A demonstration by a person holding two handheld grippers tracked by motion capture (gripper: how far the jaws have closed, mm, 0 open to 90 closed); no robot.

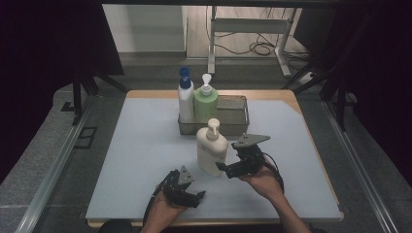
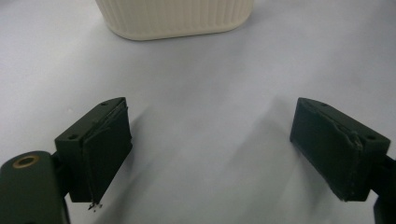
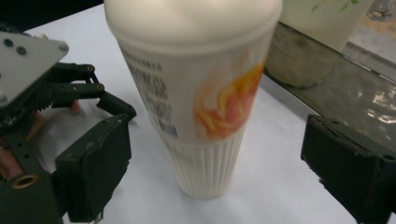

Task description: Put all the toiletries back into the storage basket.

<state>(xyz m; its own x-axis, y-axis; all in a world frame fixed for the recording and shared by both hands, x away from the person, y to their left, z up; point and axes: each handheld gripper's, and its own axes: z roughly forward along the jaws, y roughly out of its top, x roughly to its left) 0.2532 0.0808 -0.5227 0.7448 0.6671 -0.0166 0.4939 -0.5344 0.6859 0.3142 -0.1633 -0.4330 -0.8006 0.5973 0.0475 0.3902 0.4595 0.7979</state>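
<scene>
A cream pump bottle [image 1: 211, 148] with an orange label stands upright on the pale mat, just in front of the basket. My right gripper [image 1: 224, 168] comes at it from the right, low down. In the right gripper view the bottle [image 3: 196, 93] stands between the jaws of my right gripper [image 3: 219, 177], with a gap on each side, so it is open. My left gripper [image 1: 198, 198] rests near the front edge. Its jaws [image 2: 212, 149] are wide open over bare mat, and the bottle's ribbed base [image 2: 175, 18] lies ahead of them.
A metal wire basket [image 1: 235, 127] at the back middle holds a white bottle with a blue cap [image 1: 185, 99] and a green pump bottle [image 1: 205, 99]. The basket's wall [image 3: 327, 88] lies close behind the cream bottle. The pale mat [image 1: 136, 145] covers the table.
</scene>
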